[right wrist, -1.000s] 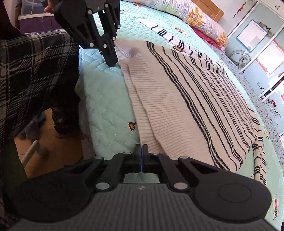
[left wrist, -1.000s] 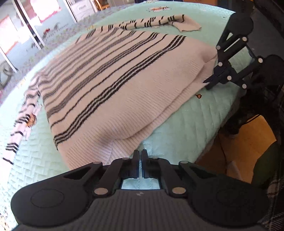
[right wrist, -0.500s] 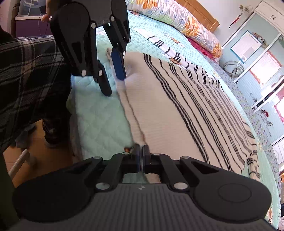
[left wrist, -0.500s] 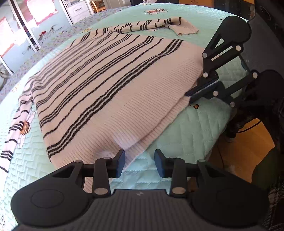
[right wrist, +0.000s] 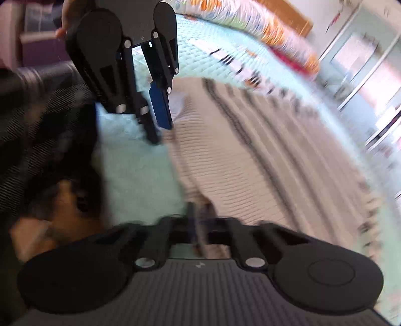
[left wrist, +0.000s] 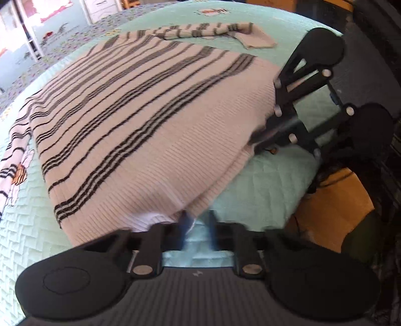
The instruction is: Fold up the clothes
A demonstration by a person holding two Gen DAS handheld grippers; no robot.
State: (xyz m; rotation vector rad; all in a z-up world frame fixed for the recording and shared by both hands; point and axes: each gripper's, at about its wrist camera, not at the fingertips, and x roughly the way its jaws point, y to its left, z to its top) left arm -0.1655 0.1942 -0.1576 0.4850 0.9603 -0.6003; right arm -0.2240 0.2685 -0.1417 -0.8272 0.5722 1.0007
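1. The sweater [left wrist: 150, 125] lies flat on the bed [left wrist: 263, 180], sleeves out (no fold made yet).
2. Right tongs [right wrist: 199, 208] clench the sweater's hem; left tongs [left wrist: 199, 215], just closing on that hem, show a gap.

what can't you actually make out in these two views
- Left wrist view: the left gripper has just been closing; motion blur hides whether the sweater hem sits between its fingers.
- Left wrist view: the right gripper tips are smeared, so a pinch on the hem is unclear.
- Left wrist view: one sleeve runs off the left edge.
- Right wrist view: blur smears the far stripes and the print on the pillow.
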